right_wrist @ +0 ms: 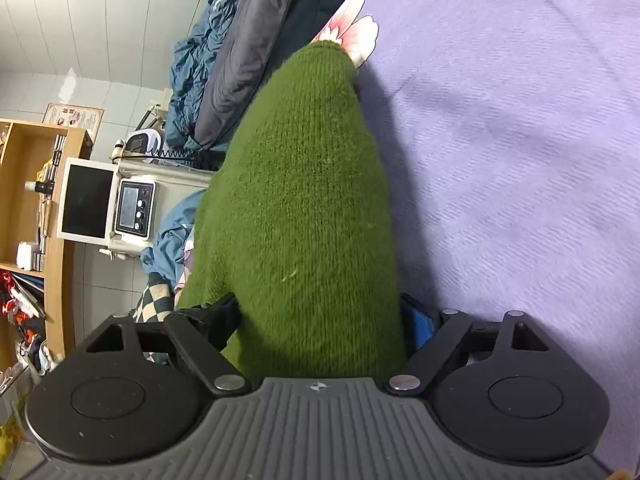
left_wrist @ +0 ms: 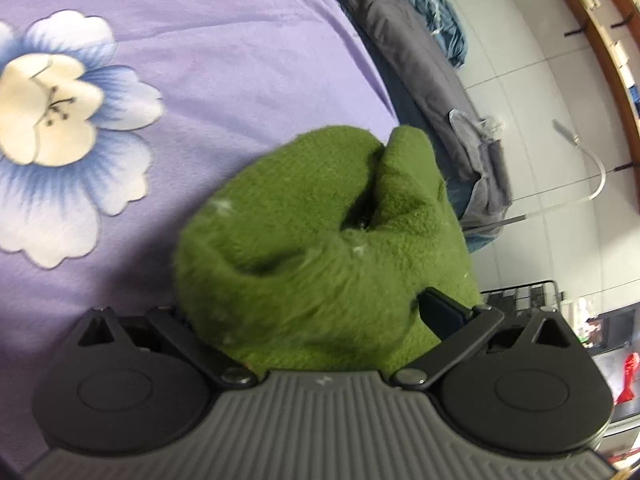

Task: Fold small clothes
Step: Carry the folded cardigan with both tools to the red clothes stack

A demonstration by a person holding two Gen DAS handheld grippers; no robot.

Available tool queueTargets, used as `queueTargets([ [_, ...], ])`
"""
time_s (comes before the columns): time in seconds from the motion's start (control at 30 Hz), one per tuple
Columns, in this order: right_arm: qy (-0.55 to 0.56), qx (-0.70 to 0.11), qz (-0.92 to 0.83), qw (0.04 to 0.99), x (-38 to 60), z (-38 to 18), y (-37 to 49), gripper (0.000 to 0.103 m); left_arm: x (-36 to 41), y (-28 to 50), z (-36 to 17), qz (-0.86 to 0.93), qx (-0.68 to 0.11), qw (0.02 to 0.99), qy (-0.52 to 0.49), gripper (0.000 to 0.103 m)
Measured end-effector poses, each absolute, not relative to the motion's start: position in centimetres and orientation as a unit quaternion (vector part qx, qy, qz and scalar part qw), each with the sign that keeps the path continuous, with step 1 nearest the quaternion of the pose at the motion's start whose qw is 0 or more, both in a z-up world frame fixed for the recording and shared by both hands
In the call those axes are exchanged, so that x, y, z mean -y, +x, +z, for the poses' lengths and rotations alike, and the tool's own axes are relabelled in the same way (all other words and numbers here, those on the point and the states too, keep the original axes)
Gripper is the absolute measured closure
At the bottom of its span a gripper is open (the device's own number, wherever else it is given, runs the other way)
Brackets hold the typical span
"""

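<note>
Knitwear like this green knitted garment [left_wrist: 320, 248] looks light, limp and fuzzy, so it should sag wherever unsupported and is best pinched at an edge or corner. Left wrist view: it fills the lower centre, bunched and creased between the jaws of the left gripper [left_wrist: 320, 320], which is clamped on it above the purple floral bedspread [left_wrist: 200, 60] at upper left. Right wrist view: the garment stretches from bottom centre toward the top, gripped by the right gripper [right_wrist: 320, 320], bedspread at right.
</note>
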State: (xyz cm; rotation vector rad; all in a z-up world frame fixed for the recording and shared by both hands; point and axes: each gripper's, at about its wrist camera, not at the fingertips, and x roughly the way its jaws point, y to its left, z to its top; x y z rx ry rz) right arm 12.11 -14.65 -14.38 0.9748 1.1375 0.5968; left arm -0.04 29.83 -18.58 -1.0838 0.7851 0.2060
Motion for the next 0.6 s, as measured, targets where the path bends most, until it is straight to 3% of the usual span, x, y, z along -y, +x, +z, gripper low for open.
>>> queueTargets([
  [0.33, 0.436, -0.535, 0.265, 0.673, 13.6, -14.5, 14.1, 0.000, -28.5, 3.2, -18.4, 0.113, -0.383, 0.787, -0.469, 0.001],
  [0.6, 0.414, -0.530, 0.242, 0.699, 13.6, -13.6, 12.9, 0.003, -27.7, 3.7, -17.5, 0.119, -0.395, 0.801, -0.435, 0.029],
])
